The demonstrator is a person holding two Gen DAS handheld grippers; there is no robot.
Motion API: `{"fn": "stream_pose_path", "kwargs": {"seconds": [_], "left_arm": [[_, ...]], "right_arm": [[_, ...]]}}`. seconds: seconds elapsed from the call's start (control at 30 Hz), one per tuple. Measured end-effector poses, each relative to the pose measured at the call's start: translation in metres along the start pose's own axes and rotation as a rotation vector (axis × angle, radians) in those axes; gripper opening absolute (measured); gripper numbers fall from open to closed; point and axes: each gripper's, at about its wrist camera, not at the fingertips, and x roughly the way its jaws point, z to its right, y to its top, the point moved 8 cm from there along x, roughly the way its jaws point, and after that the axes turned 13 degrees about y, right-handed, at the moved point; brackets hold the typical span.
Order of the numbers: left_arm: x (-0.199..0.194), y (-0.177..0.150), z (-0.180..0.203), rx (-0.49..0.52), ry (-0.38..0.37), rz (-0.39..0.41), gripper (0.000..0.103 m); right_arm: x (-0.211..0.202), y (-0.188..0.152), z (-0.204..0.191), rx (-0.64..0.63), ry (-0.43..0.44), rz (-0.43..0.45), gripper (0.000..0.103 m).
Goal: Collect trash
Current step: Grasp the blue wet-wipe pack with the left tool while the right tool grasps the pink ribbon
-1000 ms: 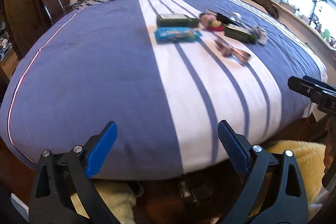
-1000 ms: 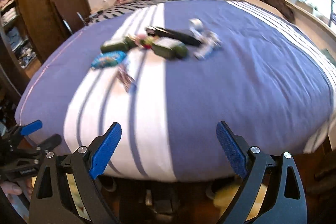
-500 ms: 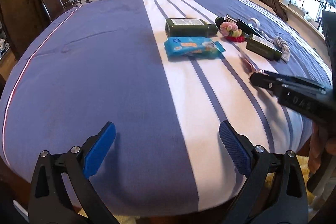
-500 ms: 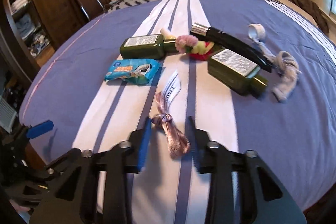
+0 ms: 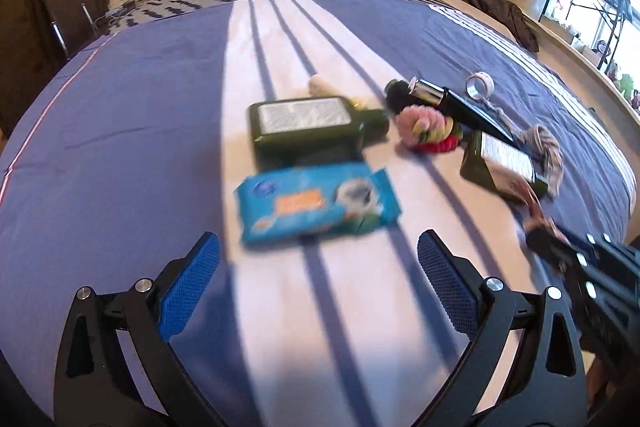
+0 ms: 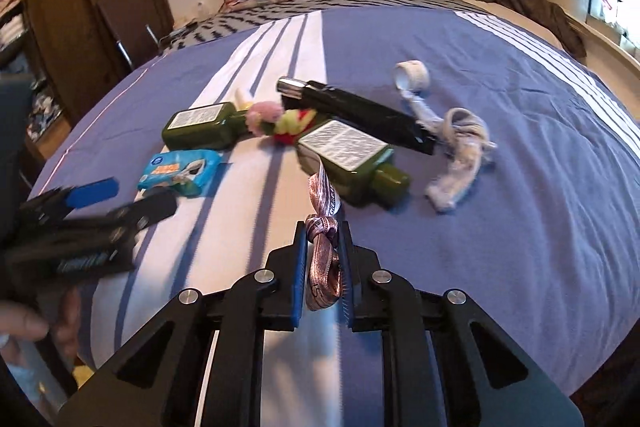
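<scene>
A bed with a blue-and-white striped cover fills both views, and a cluster of small things lies on it. From the right wrist view, a black tube lies far across the cluster, two dark green bottles sit on either side of a bunch of coloured hair ties, a blue snack packet lies to the left, a grey sock to the right, and a small roll of tape beyond it.

The right gripper is clamped on a crumpled pink ribbon, whose free end trails up to touch the near green bottle. The left gripper stands wide and empty, just short of the snack packet.

The step in hand looks like the first pickup; next the ribbon probably needs lifting clear of the bottle, while the left gripper likely reaches on to straddle the packet.

No bin shows anywhere. The left wrist view is blurred, and the bottle labels cannot be read.
</scene>
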Motion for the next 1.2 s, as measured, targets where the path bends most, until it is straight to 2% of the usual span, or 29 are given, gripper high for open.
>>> {"fn": "stream_pose_path", "kwargs": {"seconds": [0.2, 0.33, 0.4, 0.63, 0.83, 1.07, 1.2], "left_arm": [[0.033, 0.013, 0.009, 0.021, 0.038, -0.053, 0.094], [0.044, 0.016, 0.006, 0.006, 0.008, -0.069, 0.094], [0.043, 0.016, 0.007, 0.018, 0.010, -0.061, 0.088], [0.027, 0.005, 0.009, 0.060, 0.025, -0.021, 0.071], [0.010, -0.005, 0.010, 0.088, 0.008, -0.008, 0.062], [-0.021, -0.040, 0.009, 0.081, -0.021, -0.012, 0.061], [-0.047, -0.068, 0.006, 0.087, 0.006, 0.012, 0.059]], "right_arm": [[-0.004, 0.002, -0.002, -0.016, 0.019, 0.010, 0.016], [-0.004, 0.002, -0.001, -0.019, 0.022, 0.006, 0.016], [-0.004, 0.000, 0.000, -0.016, 0.020, 0.004, 0.016], [-0.011, -0.005, -0.005, -0.010, 0.025, 0.007, 0.016], [-0.024, -0.010, -0.016, -0.028, 0.029, 0.009, 0.016], [-0.042, -0.029, -0.030, -0.038, 0.043, -0.003, 0.016], [-0.053, -0.047, -0.032, -0.033, 0.043, -0.019, 0.016]]}}
